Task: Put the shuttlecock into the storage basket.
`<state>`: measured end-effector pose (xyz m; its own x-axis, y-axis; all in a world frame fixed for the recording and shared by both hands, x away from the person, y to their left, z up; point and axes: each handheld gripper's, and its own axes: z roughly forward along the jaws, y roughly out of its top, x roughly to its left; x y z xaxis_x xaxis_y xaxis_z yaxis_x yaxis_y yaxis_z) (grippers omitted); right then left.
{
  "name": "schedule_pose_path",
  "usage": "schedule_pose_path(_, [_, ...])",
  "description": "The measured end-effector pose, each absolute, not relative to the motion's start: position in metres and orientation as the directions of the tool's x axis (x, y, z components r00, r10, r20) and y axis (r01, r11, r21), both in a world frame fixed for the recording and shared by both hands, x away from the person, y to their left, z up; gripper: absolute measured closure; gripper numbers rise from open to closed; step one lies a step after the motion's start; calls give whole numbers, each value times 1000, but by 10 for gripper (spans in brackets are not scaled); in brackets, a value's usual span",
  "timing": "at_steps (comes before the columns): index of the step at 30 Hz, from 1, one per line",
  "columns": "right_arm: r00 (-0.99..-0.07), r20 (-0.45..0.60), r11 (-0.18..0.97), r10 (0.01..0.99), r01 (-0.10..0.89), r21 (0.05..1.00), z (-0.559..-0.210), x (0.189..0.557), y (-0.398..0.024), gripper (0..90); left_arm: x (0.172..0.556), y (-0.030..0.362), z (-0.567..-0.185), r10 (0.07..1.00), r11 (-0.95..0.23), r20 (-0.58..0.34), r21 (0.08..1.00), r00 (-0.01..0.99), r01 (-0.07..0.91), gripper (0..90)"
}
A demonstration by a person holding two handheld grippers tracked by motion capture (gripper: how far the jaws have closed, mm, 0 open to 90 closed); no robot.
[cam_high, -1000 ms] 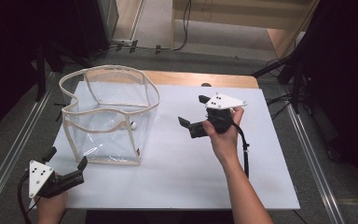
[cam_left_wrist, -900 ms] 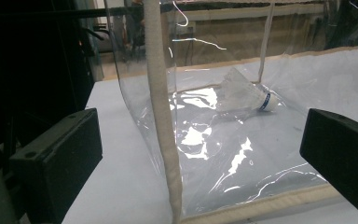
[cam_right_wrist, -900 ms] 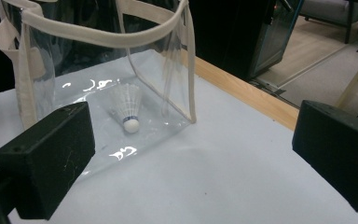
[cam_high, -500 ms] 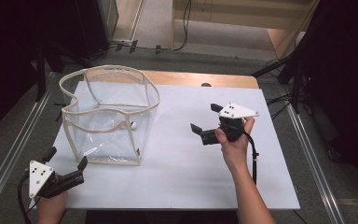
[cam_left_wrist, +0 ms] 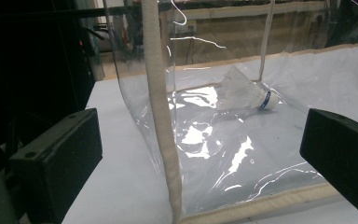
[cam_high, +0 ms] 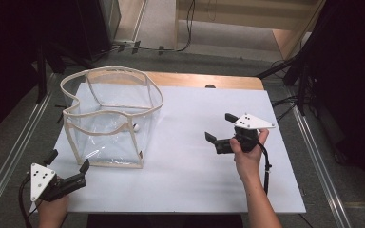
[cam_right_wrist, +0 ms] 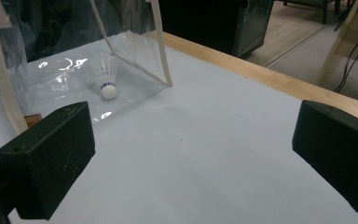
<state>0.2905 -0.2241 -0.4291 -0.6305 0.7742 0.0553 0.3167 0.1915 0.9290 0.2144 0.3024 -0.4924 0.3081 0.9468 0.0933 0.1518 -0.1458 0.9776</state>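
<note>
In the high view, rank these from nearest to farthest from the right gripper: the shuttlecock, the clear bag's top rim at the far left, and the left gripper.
From the right gripper, at the table's right:
1. Shuttlecock, inside the clear bag, on its floor near the right wall.
2. Left gripper, at the table's near left corner.
3. Bag's top rim, far left.

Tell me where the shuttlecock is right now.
The shuttlecock lies on its side on the floor of the clear bag at the table's left, near the bag's right wall, its cork end just visible in the high view.
</note>
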Motion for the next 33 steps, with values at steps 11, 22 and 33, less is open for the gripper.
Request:
schedule_pose_path(11, [-597,67,177,800,341,923,-447,277,-247,0,214,303,-492,946,-141,89,978,312,152,0])
schedule_pose_path(22, [-551,89,131,830,346,929,-464,262,-273,0,214,302,-493,946,-155,103,976,307,151,0])
schedule_pose_path(33, [-494,106,105,863,379,919,-479,247,-301,0,214,302,-493,946,-156,103,976,307,152,0])
